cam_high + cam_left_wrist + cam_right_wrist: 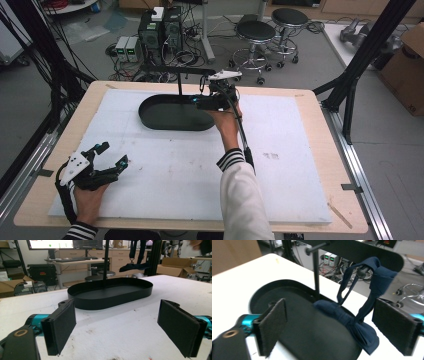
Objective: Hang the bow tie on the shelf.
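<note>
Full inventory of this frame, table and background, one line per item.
tray: 1, black, oval, far middle of the white board
stand: 1, black post with a crossbar, rising from the tray
bow tie: 1, dark blue, strap hung on the stand's peg, bow resting on the tray's rim
board: 1, white, covering most of the table
table: 1, light wood
stools: 2, black seats, floor beyond the table
computers: 2, dark, floor beyond the table
cardboard box: 1, brown, right edge
left gripper: 1, black, near left of board, fingers apart
right gripper: 1, black, at the tray, fingers apart beside the bow tie
</note>
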The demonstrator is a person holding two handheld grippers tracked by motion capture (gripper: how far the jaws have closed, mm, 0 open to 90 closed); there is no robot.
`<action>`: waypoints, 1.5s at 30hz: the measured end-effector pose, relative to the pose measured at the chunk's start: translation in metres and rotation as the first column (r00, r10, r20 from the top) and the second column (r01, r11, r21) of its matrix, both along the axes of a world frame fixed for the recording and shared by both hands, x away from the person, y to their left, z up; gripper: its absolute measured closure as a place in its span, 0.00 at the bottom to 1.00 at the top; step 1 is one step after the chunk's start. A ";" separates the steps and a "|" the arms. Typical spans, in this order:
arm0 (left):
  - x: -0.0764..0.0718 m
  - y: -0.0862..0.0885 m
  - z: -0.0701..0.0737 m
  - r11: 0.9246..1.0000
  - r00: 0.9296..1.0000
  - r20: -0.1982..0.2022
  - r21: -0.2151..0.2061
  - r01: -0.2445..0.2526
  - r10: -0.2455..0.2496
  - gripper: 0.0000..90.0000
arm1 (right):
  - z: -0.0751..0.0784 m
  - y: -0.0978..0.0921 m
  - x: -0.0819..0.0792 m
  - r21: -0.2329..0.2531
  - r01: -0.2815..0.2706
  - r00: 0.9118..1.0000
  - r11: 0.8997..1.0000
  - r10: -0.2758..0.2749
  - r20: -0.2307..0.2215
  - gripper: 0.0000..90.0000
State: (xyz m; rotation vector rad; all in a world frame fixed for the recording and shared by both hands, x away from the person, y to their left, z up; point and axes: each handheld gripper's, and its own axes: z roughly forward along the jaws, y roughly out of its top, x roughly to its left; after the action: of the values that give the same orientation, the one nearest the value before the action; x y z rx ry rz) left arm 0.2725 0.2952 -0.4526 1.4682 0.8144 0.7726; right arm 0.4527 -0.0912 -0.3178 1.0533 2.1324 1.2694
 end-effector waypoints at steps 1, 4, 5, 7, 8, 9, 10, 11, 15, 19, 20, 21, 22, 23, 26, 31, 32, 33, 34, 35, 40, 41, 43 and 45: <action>0.000 0.000 0.000 1.000 1.000 0.000 -0.002 0.000 0.000 0.17 | 0.006 -0.004 -0.006 0.007 -0.009 1.000 1.000 0.009 0.000 0.13; 0.000 0.000 0.000 1.000 1.000 -0.003 -0.004 0.000 0.000 0.17 | 0.026 -0.019 -0.025 0.005 -0.016 0.999 1.000 0.015 0.032 0.13; 0.000 0.000 0.000 1.000 1.000 -0.003 -0.004 0.000 0.000 0.17 | 0.026 -0.019 -0.025 0.005 -0.016 0.999 1.000 0.015 0.032 0.13; 0.000 0.000 0.000 1.000 1.000 -0.004 -0.003 -0.001 0.001 0.17 | 0.039 -0.036 -0.047 0.029 -0.004 0.993 1.000 0.000 0.120 0.13; 0.000 0.000 0.000 1.000 1.000 -0.003 -0.002 -0.001 0.000 0.17 | 0.041 -0.044 -0.057 0.043 0.002 0.988 0.999 -0.008 0.156 0.13; 0.000 0.000 0.000 1.000 1.000 -0.003 -0.001 0.000 0.000 0.17 | 0.042 -0.048 -0.062 0.047 0.003 0.987 0.999 -0.011 0.158 0.13; 0.000 0.000 0.000 1.000 1.000 -0.002 0.000 0.001 -0.001 0.17 | 0.043 -0.057 -0.071 0.051 0.003 0.987 0.999 -0.012 0.163 0.13; 0.000 0.000 0.000 1.000 1.000 0.000 0.000 0.001 -0.001 0.17 | 0.043 -0.066 -0.081 0.060 0.004 0.985 0.998 -0.014 0.171 0.13; 0.000 -0.001 0.000 1.000 1.000 0.003 0.005 0.001 -0.001 0.17 | 0.033 -0.101 -0.123 0.071 0.017 0.975 0.997 -0.033 0.221 0.13; -0.001 -0.001 0.000 1.000 1.000 0.005 0.009 0.002 -0.002 0.17 | 0.014 -0.132 -0.159 0.086 0.039 0.967 0.996 -0.060 0.249 0.13; -0.001 -0.001 0.000 1.000 1.000 0.005 0.010 0.002 -0.002 0.17 | 0.008 -0.140 -0.166 0.093 0.049 0.962 0.994 -0.072 0.263 0.13; -0.001 -0.001 0.000 1.000 1.000 0.005 0.010 0.001 -0.002 0.17 | 0.002 -0.146 -0.173 0.102 0.057 0.958 0.993 -0.084 0.276 0.13; -0.001 -0.001 0.000 1.000 1.000 0.006 0.010 0.001 -0.002 0.17 | -0.005 -0.152 -0.179 0.109 0.063 0.954 0.992 -0.092 0.287 0.13; -0.001 -0.001 0.000 1.000 1.000 0.006 0.008 0.002 -0.002 0.17 | -0.009 -0.156 -0.183 0.115 0.068 0.951 0.991 -0.099 0.292 0.13; -0.001 -0.001 0.000 1.000 1.000 0.009 0.010 0.001 -0.002 0.17 | -0.027 -0.171 -0.196 0.149 0.092 0.939 0.985 -0.135 0.316 0.13; -0.002 -0.002 0.000 1.000 1.000 0.017 0.020 0.001 -0.001 0.17 | -0.055 -0.185 -0.203 0.174 0.119 0.919 0.978 -0.174 0.353 0.13; -0.002 -0.002 0.000 1.000 1.000 0.016 0.020 0.001 -0.001 0.17 | -0.062 -0.187 -0.203 0.174 0.123 0.915 0.977 -0.180 0.361 0.13; -0.002 -0.002 0.000 1.000 1.000 0.017 0.020 0.000 0.000 0.17 | -0.069 -0.188 -0.203 0.185 0.131 0.916 0.974 -0.190 0.353 0.13; -0.002 -0.002 0.000 1.000 1.000 0.017 0.022 0.000 0.000 0.17 | -0.076 -0.189 -0.202 0.199 0.131 0.914 0.971 -0.196 0.355 0.13; -0.002 -0.002 0.000 1.000 1.000 0.017 0.024 0.000 0.000 0.17 | -0.090 -0.189 -0.199 0.199 0.145 0.915 0.969 -0.208 0.346 0.13; -0.002 -0.003 0.000 1.000 1.000 0.018 0.026 0.001 -0.002 0.17 | -0.111 -0.185 -0.197 0.175 0.182 0.907 0.968 -0.234 0.349 0.13; -0.002 -0.003 0.000 1.000 1.000 0.018 0.026 0.001 -0.001 0.17 | -0.115 -0.185 -0.198 0.181 0.187 0.906 0.966 -0.240 0.348 0.13; -0.002 -0.003 0.000 1.000 1.000 0.018 0.025 0.001 -0.002 0.17 | -0.122 -0.185 -0.197 0.174 0.192 0.904 0.966 -0.243 0.353 0.13; -0.002 -0.003 0.000 1.000 1.000 0.018 0.026 0.000 -0.001 0.17 | -0.131 -0.186 -0.195 0.186 0.203 0.909 0.961 -0.255 0.329 0.13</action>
State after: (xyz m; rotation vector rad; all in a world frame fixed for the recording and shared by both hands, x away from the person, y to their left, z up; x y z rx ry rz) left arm 0.2705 0.2923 -0.4525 1.4824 0.7925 0.7978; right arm 0.2579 -0.2768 -0.4488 1.0139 1.6189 1.3962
